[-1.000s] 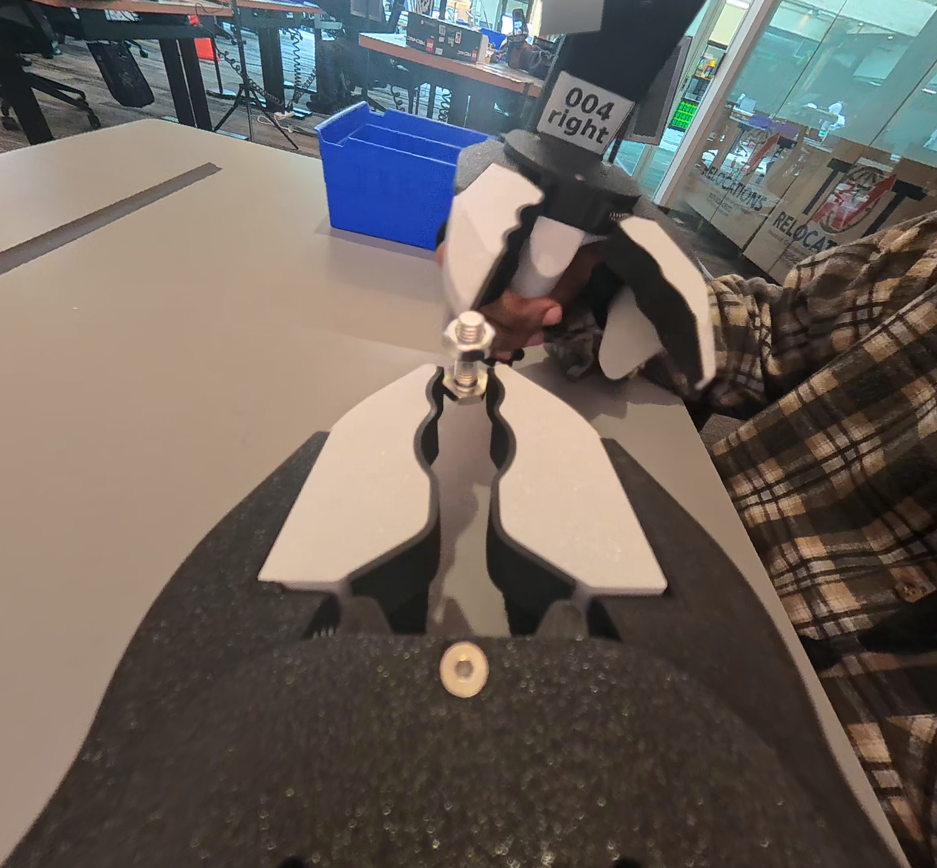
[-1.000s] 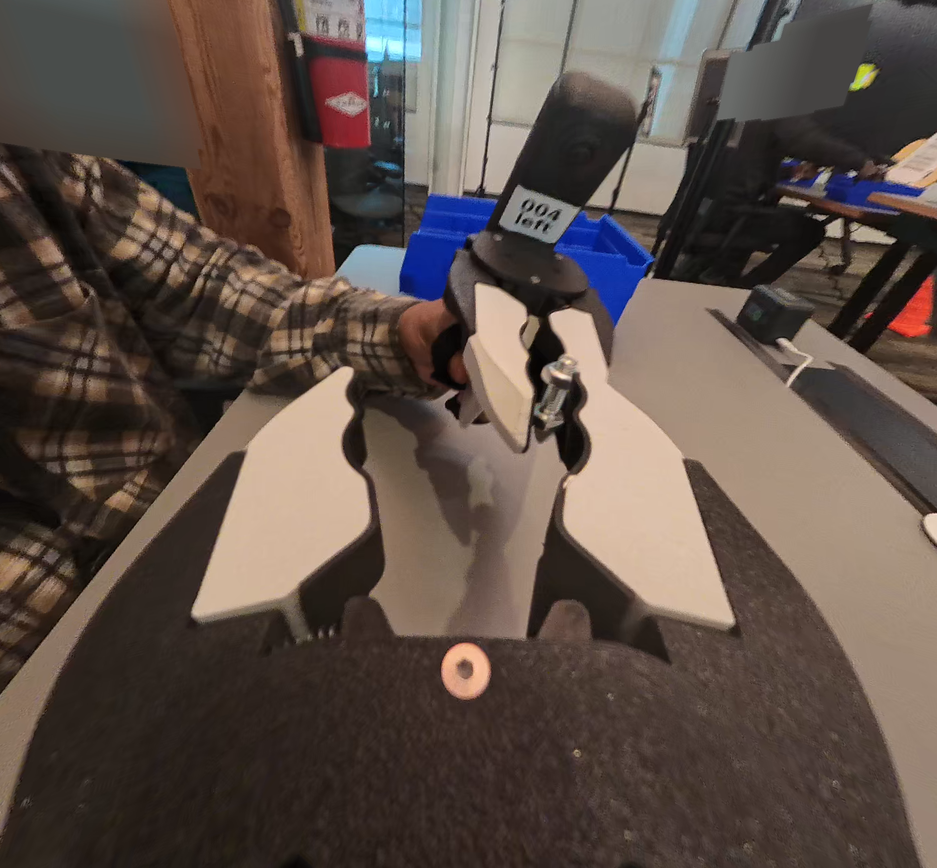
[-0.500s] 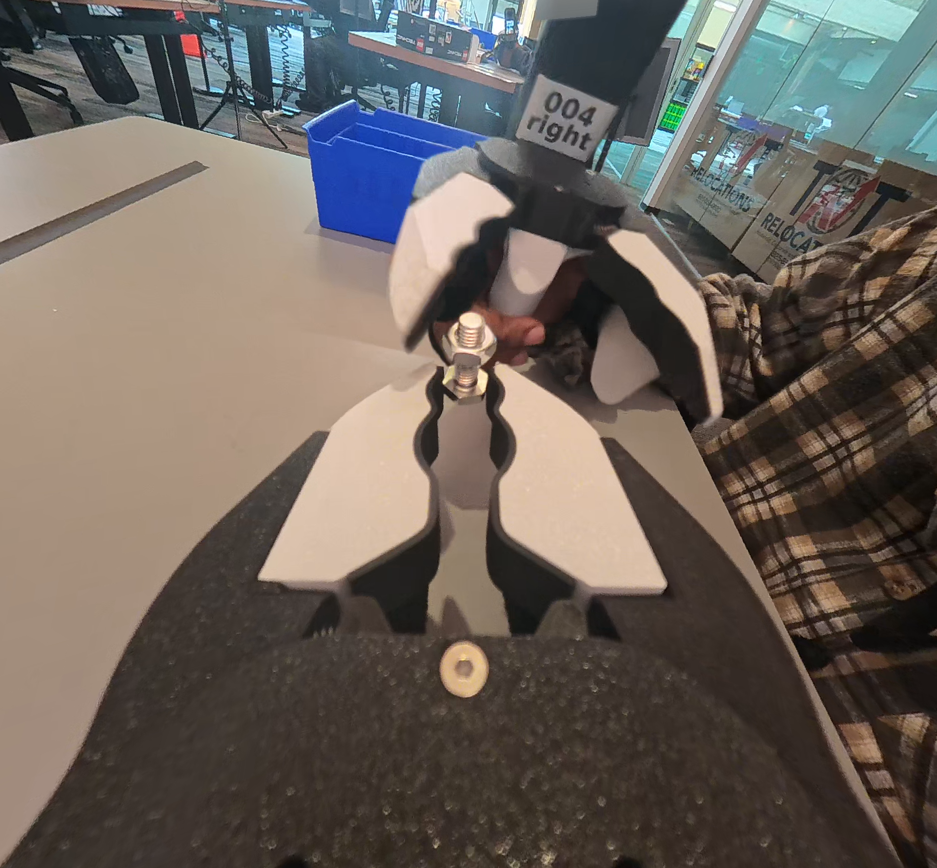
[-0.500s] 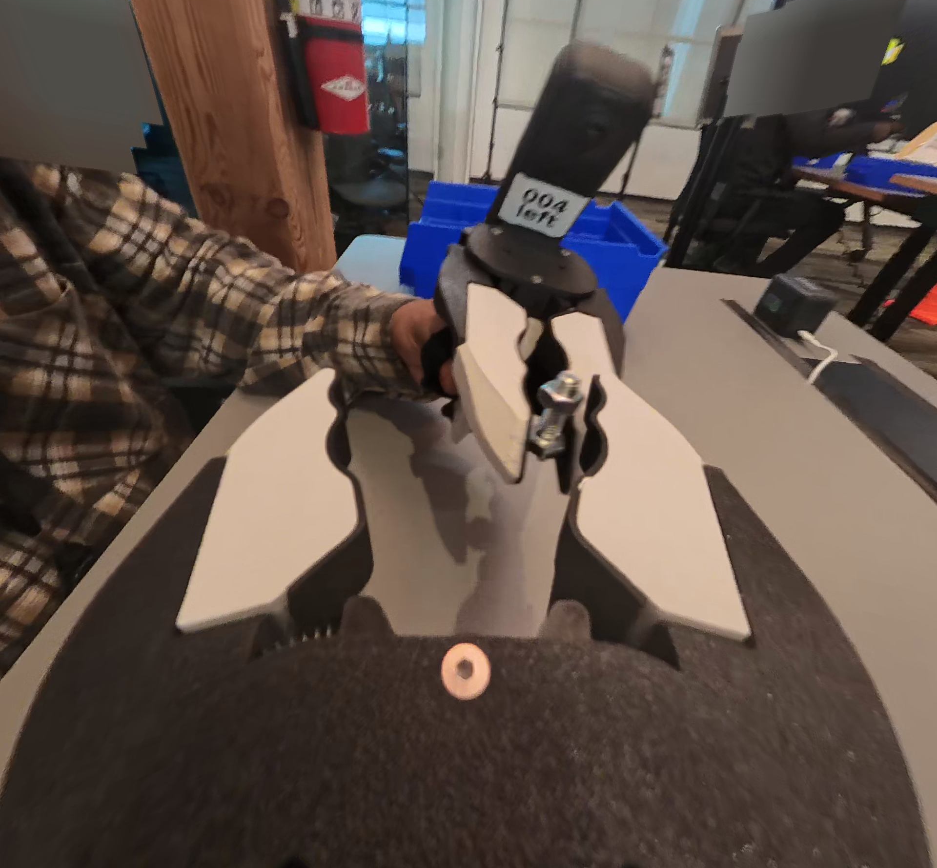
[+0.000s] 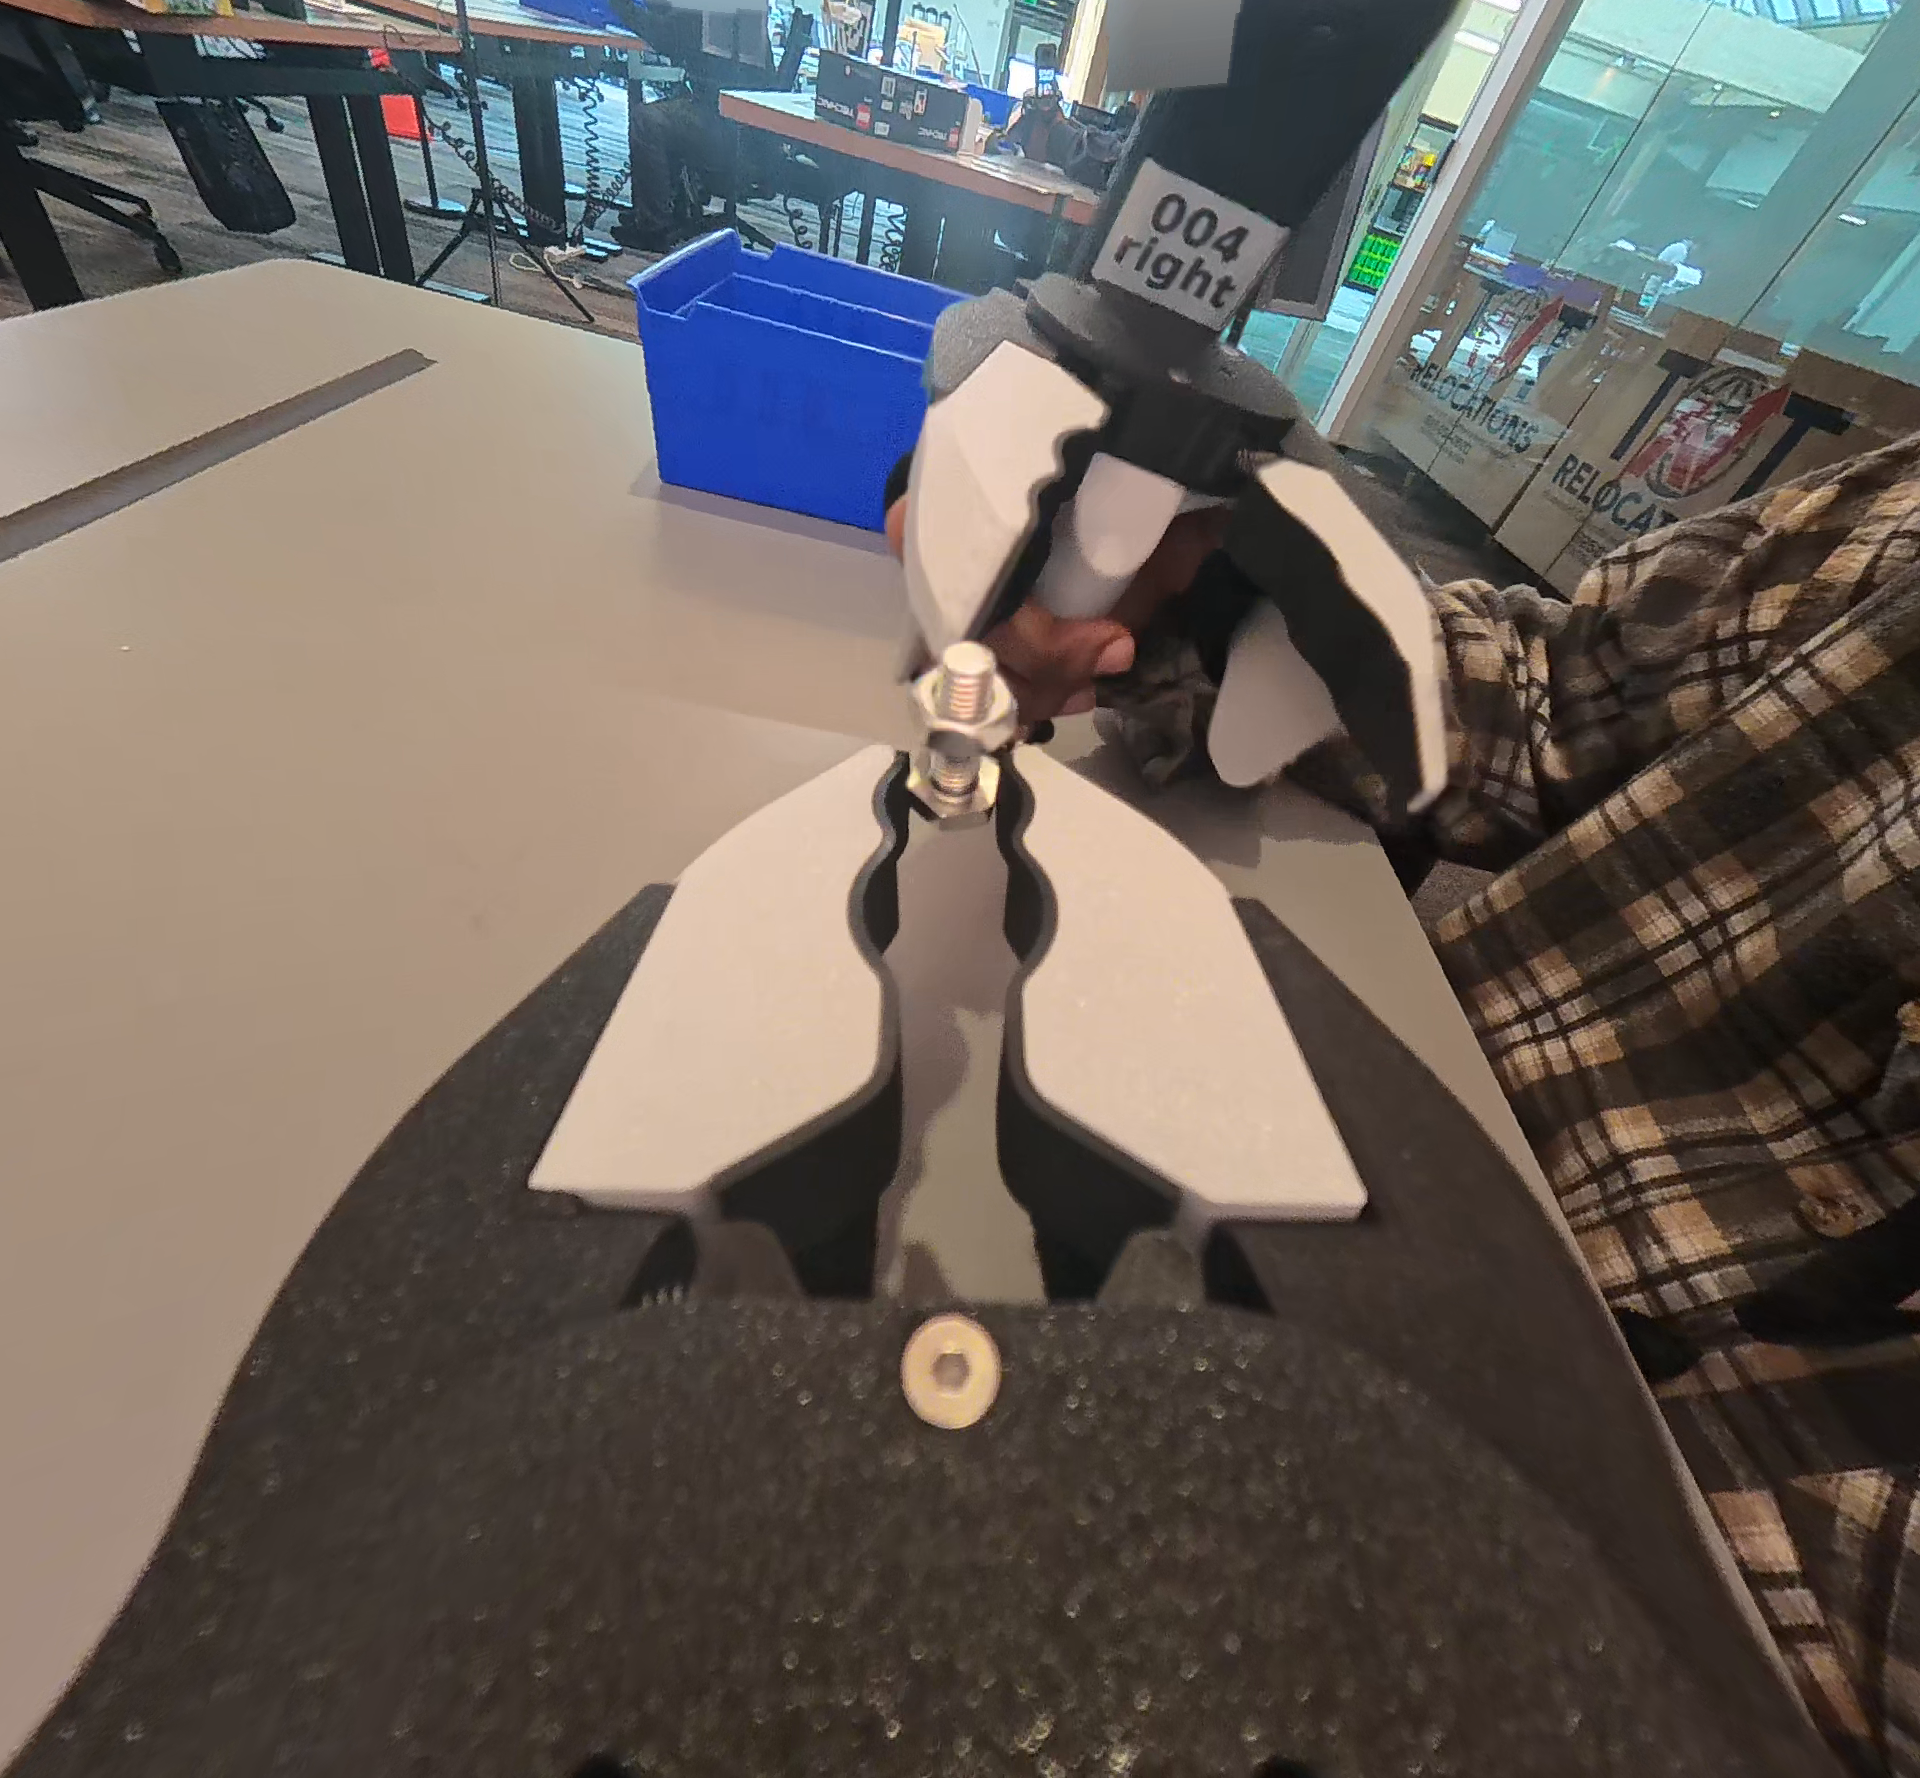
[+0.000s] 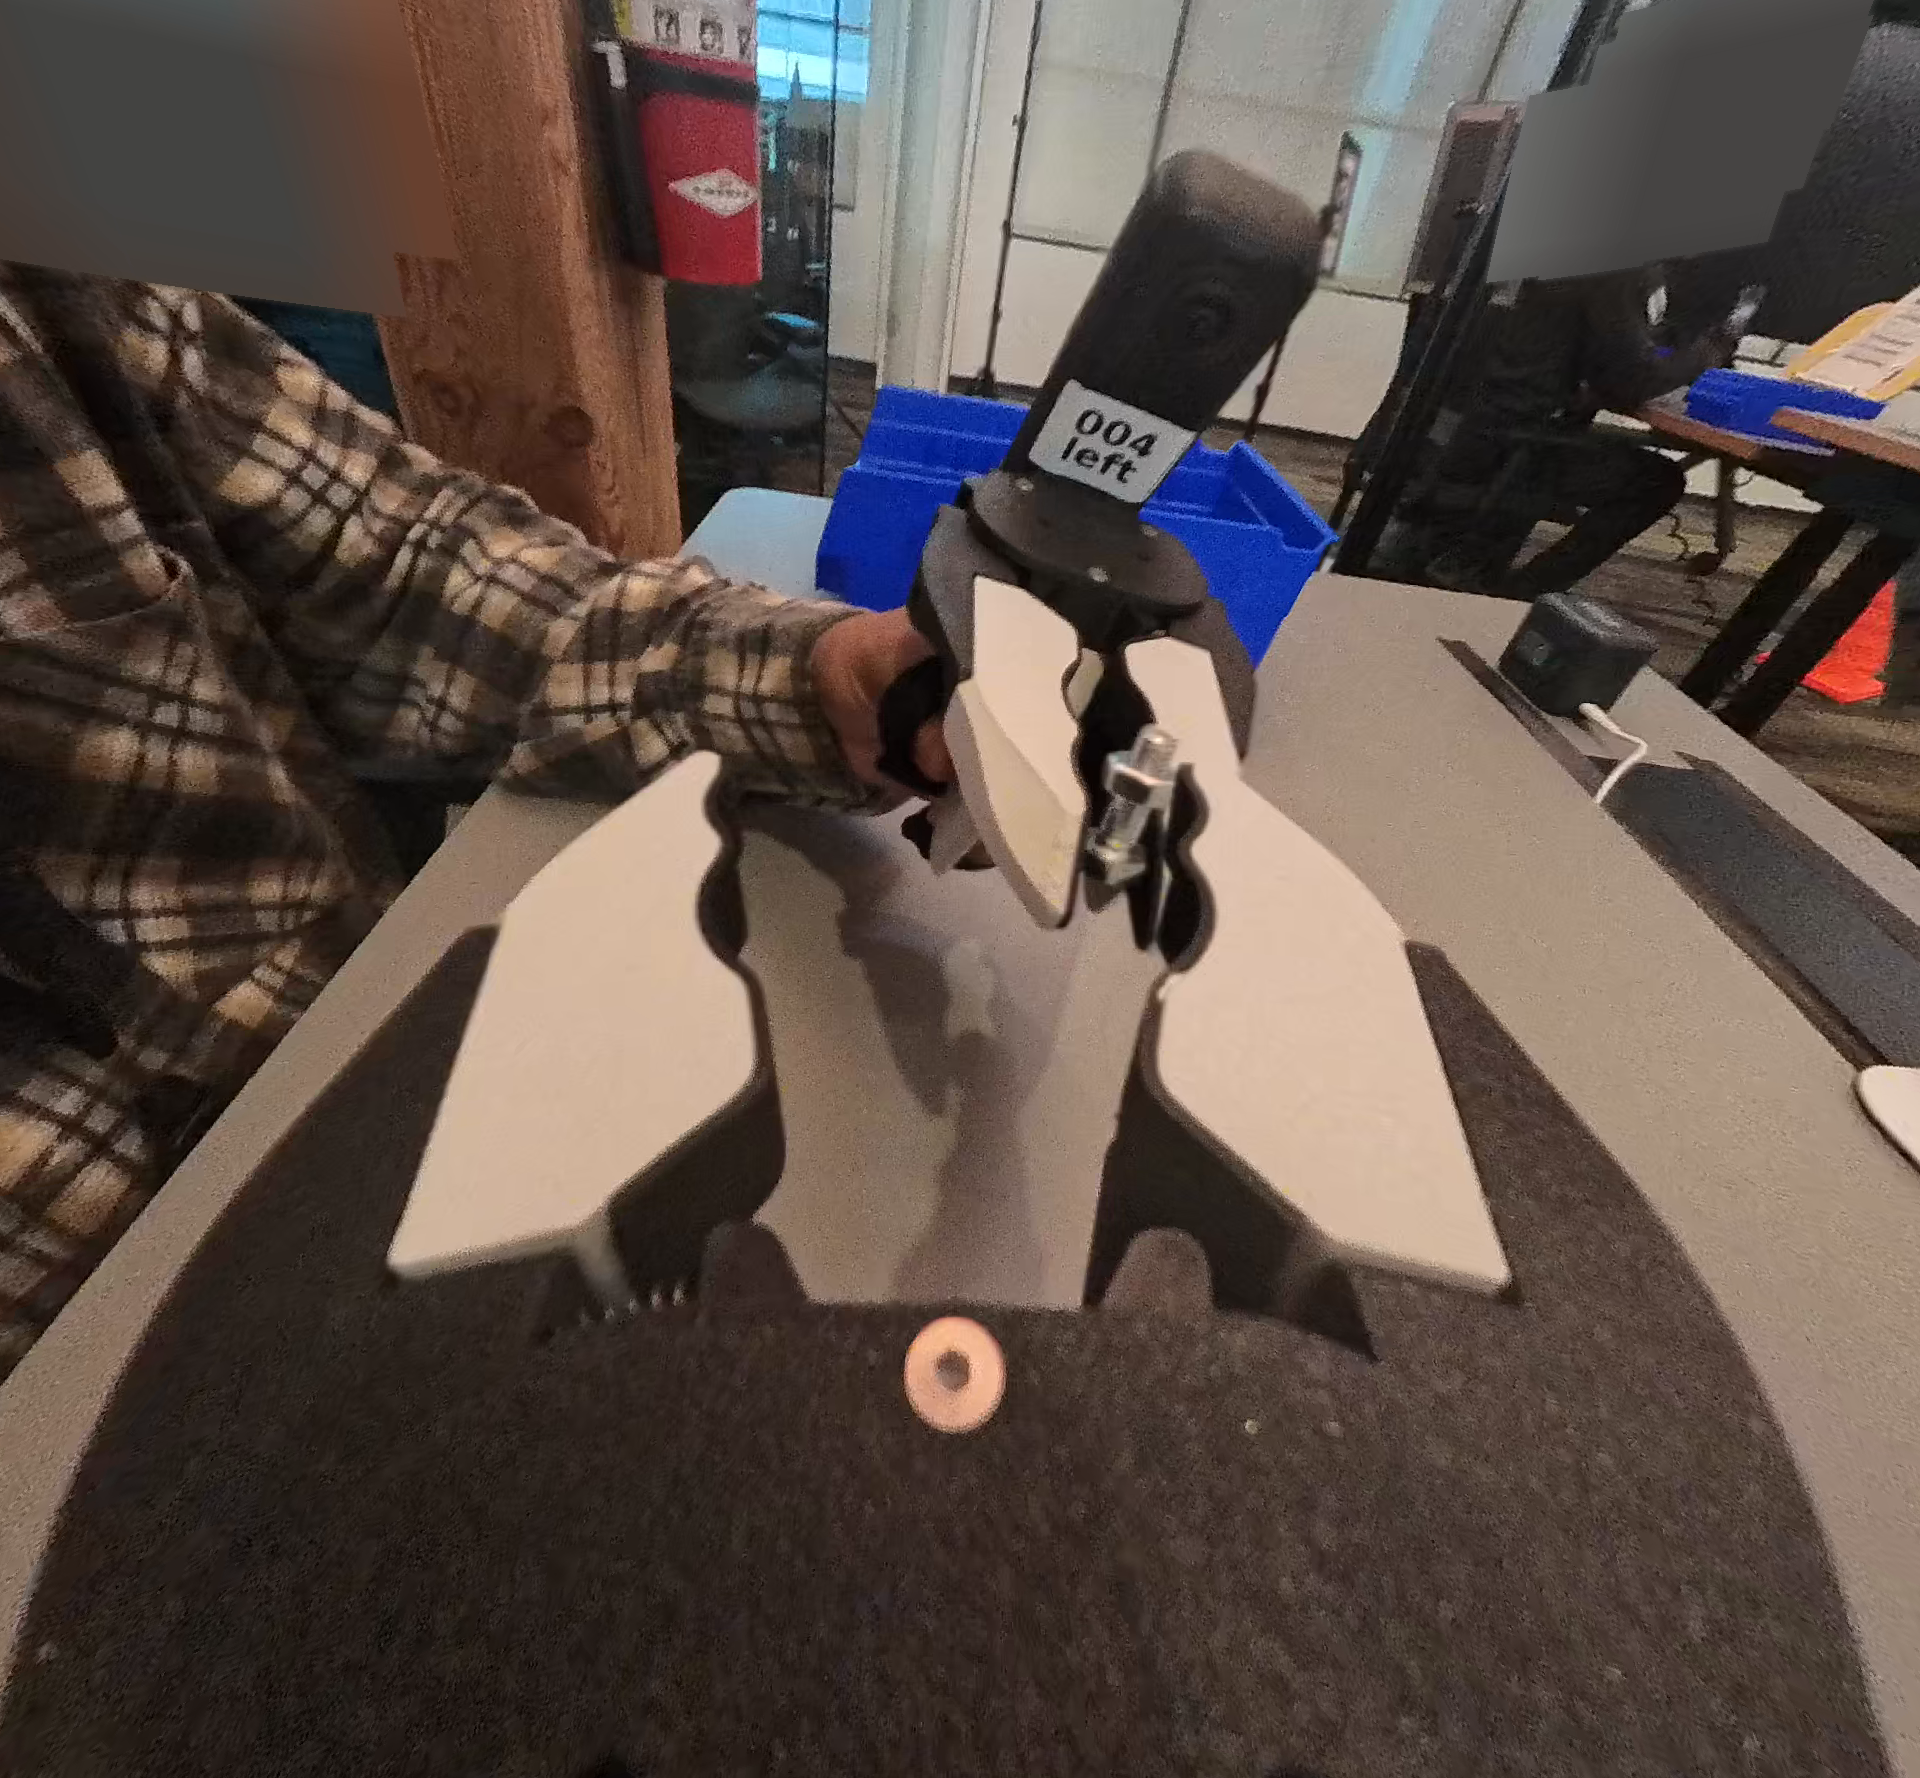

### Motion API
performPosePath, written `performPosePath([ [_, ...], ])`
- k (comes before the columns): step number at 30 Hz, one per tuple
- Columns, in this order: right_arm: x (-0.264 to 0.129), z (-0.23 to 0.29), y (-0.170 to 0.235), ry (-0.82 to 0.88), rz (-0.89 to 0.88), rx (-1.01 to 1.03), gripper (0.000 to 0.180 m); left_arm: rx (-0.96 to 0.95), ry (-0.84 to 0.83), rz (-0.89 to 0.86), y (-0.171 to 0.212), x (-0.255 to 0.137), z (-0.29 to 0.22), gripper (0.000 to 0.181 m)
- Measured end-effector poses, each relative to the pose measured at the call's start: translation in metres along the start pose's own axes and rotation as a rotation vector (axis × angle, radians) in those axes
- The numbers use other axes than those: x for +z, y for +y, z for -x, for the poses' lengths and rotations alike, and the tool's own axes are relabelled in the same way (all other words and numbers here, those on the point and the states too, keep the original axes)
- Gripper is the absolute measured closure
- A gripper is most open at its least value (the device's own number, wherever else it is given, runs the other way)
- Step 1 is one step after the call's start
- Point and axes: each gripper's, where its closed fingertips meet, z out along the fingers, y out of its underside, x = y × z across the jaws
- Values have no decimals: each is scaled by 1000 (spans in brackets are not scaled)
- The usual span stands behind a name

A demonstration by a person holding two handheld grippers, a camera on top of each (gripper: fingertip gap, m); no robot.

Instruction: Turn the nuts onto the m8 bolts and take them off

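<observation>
My left gripper (image 5: 951,772) is shut on the hex head of a silver bolt (image 5: 958,741), which it holds upright above the grey table (image 5: 312,689). A silver nut (image 5: 961,710) sits on the thread, just below the bolt's top. My right gripper (image 5: 1122,710) faces it, open wide, with one fingertip (image 5: 935,627) close behind the nut. In the right wrist view my right gripper (image 6: 966,793) is open and empty. The bolt (image 6: 1132,819) and nut (image 6: 1138,778) lie by its right finger, held in the left gripper (image 6: 1107,887).
A blue bin (image 5: 779,398) stands at the back of the table and also shows in the right wrist view (image 6: 1226,533). A dark slot (image 5: 208,461) runs along the table. A black box (image 6: 1574,653) with a white cable sits far right. A plaid sleeve (image 5: 1662,897) lies at the table edge. Tip to tip, the grippers are about 4 cm apart.
The right gripper shifted a little sideways and back near the nut, staying open. The left gripper kept its hold on the bolt and barely moved.
</observation>
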Motion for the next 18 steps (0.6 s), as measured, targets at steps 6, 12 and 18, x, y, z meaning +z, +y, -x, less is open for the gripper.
performPosePath([
  [6,20,4,13,-29,75,-4,84,2,12,16,3,4,-3,165],
  [12,5,-9,-3,36,-15,11,93,3,9,7,1,2,-2,165],
  [18,11,5,9,-11,69,-27,92,12,9,21,3,5,-4,165],
])
